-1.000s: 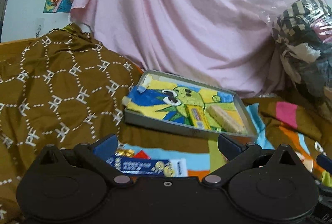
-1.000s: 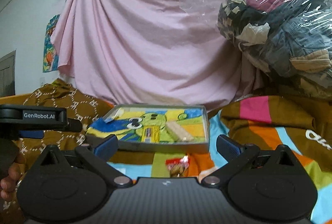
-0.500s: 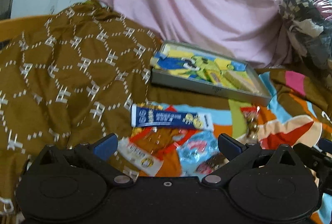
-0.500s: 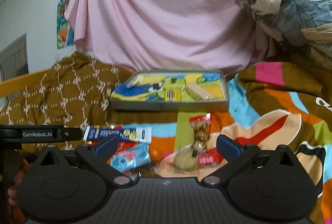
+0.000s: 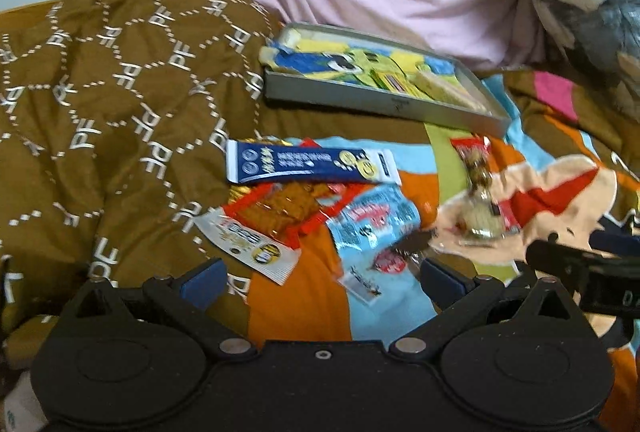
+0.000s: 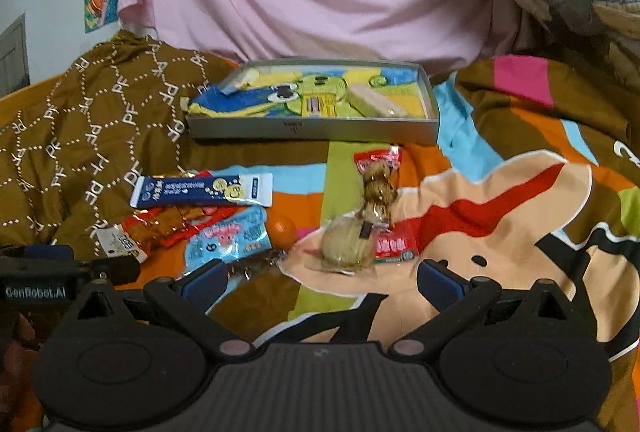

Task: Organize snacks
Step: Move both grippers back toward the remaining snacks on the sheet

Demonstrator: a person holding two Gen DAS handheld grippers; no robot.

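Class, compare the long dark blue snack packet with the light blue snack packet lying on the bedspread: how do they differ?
The dark blue packet is a long narrow strip with a white end; the light blue packet is broader, with pink print. The dark blue packet lies nearer the grey tray, the light blue packet nearer the cameras. Both lie flat, ungripped.

Each hand-held gripper is showing a black body with two round, disc-like housings side by side, angled black link arms pinned by silver screws, and blue pads on its fingertips: the left hand-held gripper (image 5: 320, 278) is carrying a smooth centre plate with one small screw, while the right hand-held gripper (image 6: 320, 278) is wearing a ribbed grey one. In the right wrist view, the left unit's black side bar is displaying white "GenRobot.AI" lettering.
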